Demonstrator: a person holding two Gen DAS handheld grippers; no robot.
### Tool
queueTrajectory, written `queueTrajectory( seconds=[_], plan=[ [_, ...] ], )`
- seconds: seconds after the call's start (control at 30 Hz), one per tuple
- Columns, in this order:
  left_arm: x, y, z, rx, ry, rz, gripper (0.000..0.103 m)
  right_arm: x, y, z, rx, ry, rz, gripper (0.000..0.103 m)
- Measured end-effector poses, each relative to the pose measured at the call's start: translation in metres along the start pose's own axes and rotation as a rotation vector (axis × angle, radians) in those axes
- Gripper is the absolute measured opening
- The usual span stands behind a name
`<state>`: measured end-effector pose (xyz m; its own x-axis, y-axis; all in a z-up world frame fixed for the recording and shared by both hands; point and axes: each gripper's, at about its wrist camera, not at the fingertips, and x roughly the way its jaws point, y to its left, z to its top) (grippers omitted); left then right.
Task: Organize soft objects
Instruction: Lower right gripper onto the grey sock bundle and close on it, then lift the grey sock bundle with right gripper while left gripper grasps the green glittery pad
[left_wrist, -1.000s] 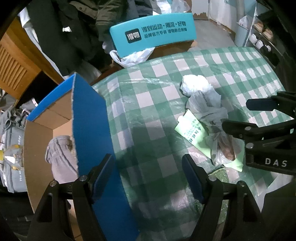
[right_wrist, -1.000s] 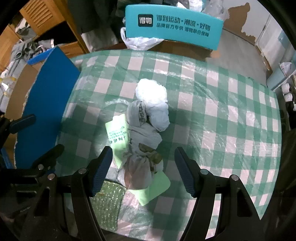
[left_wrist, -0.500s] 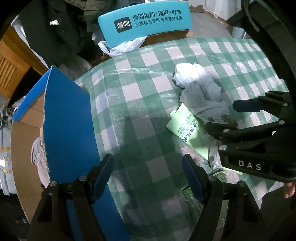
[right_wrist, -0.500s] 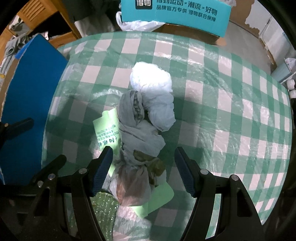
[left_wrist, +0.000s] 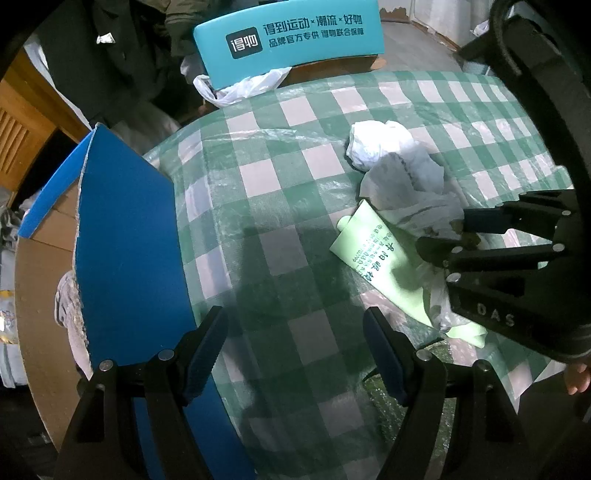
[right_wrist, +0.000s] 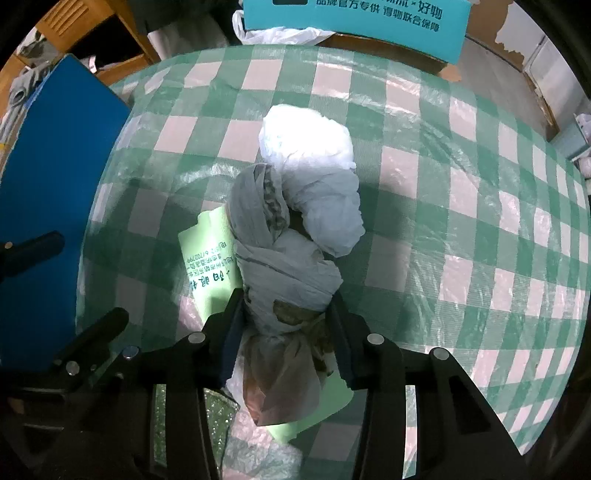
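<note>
- Now my right hand-held gripper (right_wrist: 286, 325) has just been closing and pinches the knotted grey-white plastic bag (right_wrist: 291, 266), lying on the checked bench (right_wrist: 461, 206) over a green pouch (right_wrist: 207, 266).
- Only the left view shows my left hand-held gripper (left_wrist: 295, 347) gaping over bare cloth beside the blue box (left_wrist: 125, 243).

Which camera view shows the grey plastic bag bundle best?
The right wrist view: the grey plastic bag bundle lies centred, full length, between the right gripper jaws. The left wrist view shows it sideways, partly hidden.

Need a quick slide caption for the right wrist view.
Right gripper closing on a knotted plastic bag atop a checked tablecloth.
</note>
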<state>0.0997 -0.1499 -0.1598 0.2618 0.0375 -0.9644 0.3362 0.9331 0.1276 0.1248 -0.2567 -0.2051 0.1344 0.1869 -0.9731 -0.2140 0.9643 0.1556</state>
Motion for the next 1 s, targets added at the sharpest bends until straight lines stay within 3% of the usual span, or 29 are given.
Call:
queueTrajectory(
  seconds=[0.3, 1.0],
  plan=[
    [-0.013, -0.006, -0.009, 0.003, -0.008, -0.019, 0.077, -0.026, -0.005, -0.007, 0.015, -0.042, -0.013, 0.041],
    [-0.026, -0.056, -0.051, 0.082, 0.021, -0.004, 0.08, -0.074, -0.019, -0.067, 0.044, -0.093, -0.041, 0.041]
  ],
)
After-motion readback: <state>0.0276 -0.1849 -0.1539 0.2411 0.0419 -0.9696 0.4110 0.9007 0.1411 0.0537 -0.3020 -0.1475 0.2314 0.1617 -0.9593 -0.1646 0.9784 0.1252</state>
